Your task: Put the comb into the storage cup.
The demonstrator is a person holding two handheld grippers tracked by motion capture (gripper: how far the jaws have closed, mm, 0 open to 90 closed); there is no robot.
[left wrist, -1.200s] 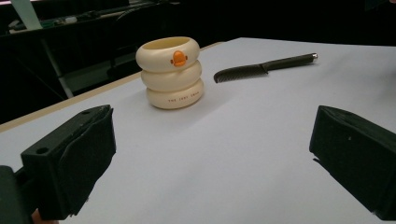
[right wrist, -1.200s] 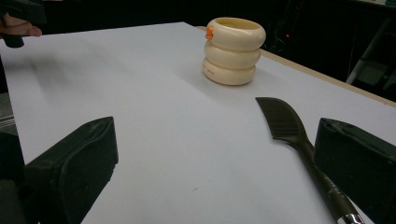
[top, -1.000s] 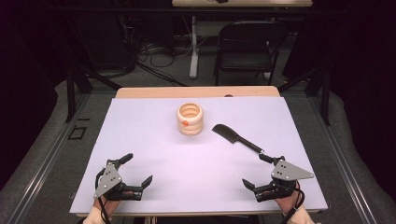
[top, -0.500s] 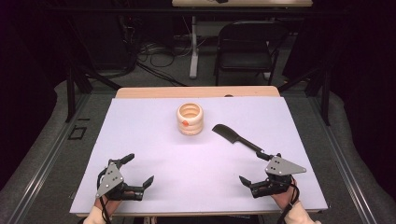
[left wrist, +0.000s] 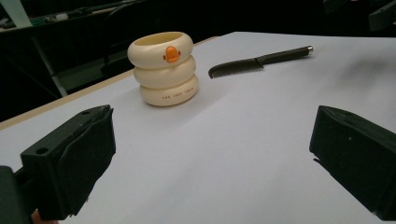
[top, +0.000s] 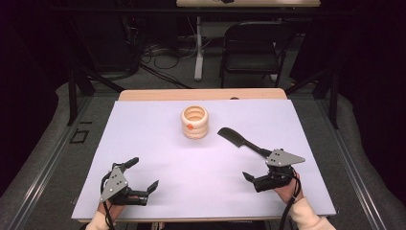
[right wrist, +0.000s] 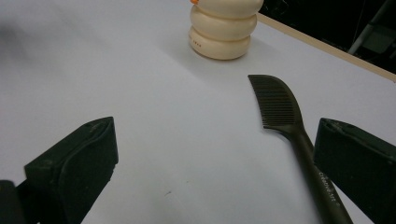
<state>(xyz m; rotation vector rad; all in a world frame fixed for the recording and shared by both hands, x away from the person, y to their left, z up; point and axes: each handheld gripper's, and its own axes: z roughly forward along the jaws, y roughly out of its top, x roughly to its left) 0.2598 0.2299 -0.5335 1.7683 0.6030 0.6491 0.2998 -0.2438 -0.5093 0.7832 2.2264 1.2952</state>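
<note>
White table [top: 158,143] — cream holder [top: 195,122], black comb [top: 239,140]

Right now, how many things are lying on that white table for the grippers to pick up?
2. A cream ringed cup stands near the table's far middle; a black comb lies to its right, its handle reaching toward the right gripper. Nothing else seems hidden.

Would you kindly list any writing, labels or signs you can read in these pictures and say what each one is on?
Small dark lettering on the bottom ring of the cream holder: too small to read.
Pale lettering along the handle of the black comb: too blurred to read.
Orange duck-face sign, no words, on the top ring of the holder.
No other text is legible.
</note>
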